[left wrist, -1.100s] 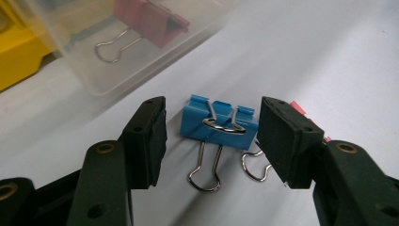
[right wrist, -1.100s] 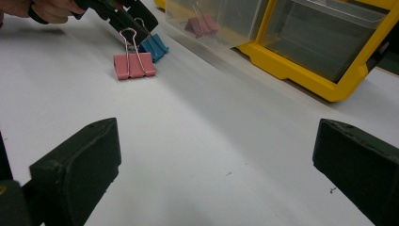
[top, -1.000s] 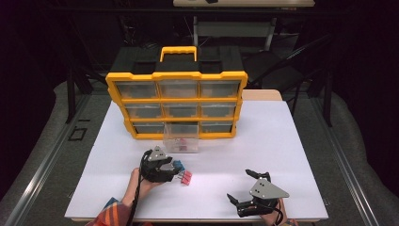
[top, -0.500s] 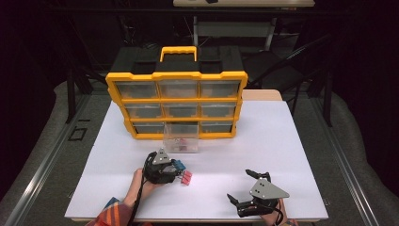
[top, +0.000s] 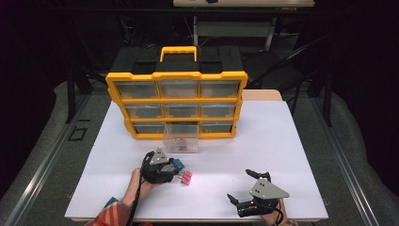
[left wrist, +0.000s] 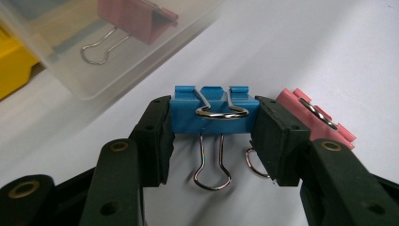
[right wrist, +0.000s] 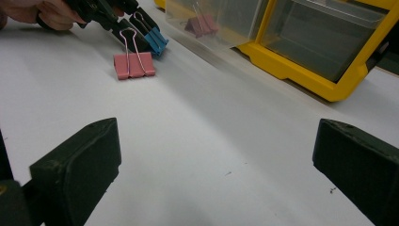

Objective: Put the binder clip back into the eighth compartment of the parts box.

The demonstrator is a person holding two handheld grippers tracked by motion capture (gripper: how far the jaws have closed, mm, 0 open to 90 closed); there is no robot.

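A blue binder clip [left wrist: 214, 110] lies on the white table, its wire handles toward me. My left gripper [left wrist: 214, 136] has just closed on it, and both pads press its two ends. From above the left gripper [top: 176, 167] sits left of centre with the blue clip [top: 177, 164] at its tips. A pink binder clip [left wrist: 315, 117] lies just right of it, touching the right jaw; it shows as the pink clip [top: 187, 178] from above. My right gripper [top: 240, 185] rests near the front edge, open with nothing between its jaws [right wrist: 216, 160].
A clear plastic drawer [top: 181, 141] stands pulled out on the table with a red clip [left wrist: 136, 16] inside. Behind it is the yellow organizer [top: 176, 100] with several clear drawers. The white table [top: 282, 141] ends close behind my right gripper.
The left gripper's jaws have drawn in onto the blue clip. Both hands and the pink clip stay where they were.
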